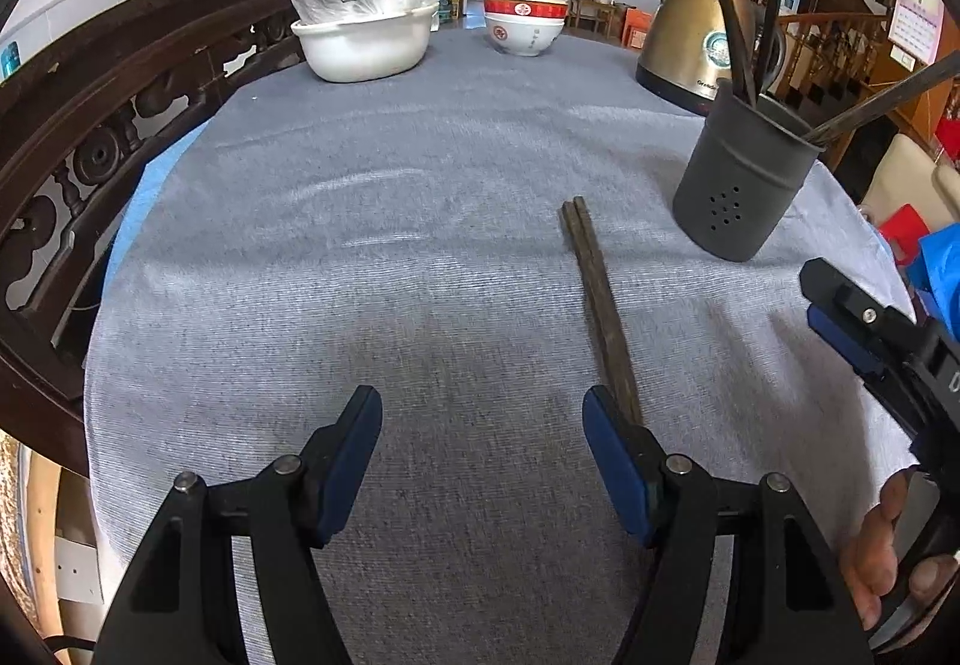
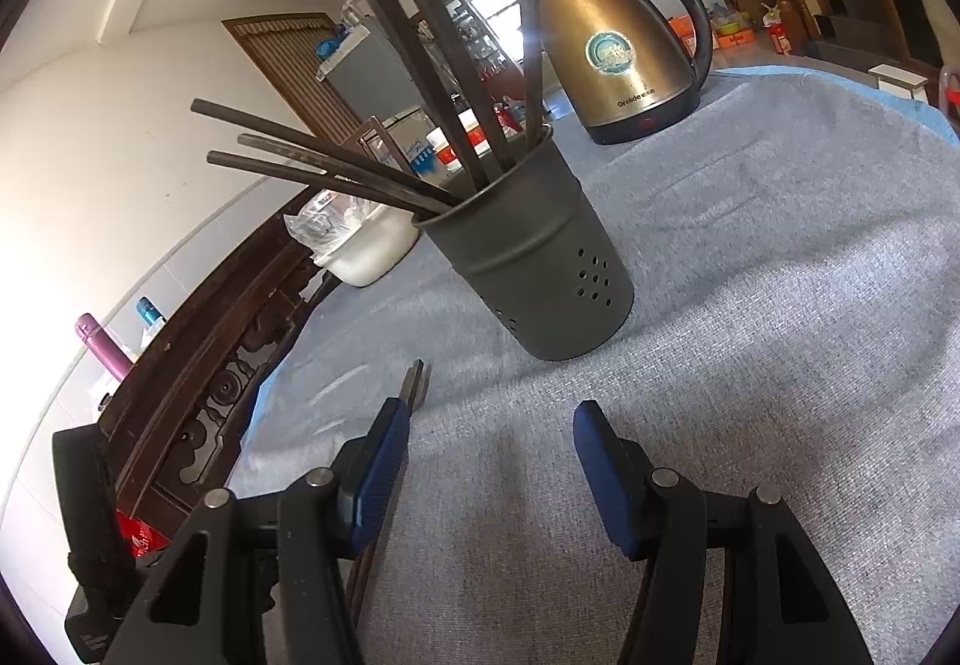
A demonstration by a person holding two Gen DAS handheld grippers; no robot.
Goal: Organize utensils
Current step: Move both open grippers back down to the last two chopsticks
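A pair of dark wooden chopsticks (image 1: 600,305) lies side by side on the grey tablecloth (image 1: 390,245), running toward me. My left gripper (image 1: 483,419) hovers open over the cloth, its right finger just beside the near end of the pair, nothing between the pads. A dark grey perforated utensil holder (image 1: 741,179) stands upright to the right with several dark chopsticks leaning in it. In the right wrist view the holder (image 2: 540,257) stands just ahead, and the loose pair (image 2: 414,383) pokes out past the left finger. My right gripper (image 2: 486,431) is open and empty.
A brass-coloured electric kettle (image 1: 690,41) stands behind the holder. At the far edge sit a white basin (image 1: 366,47) with a plastic bag in it and stacked red-and-white bowls (image 1: 525,17). A carved dark wooden rail (image 1: 108,125) borders the table's left side.
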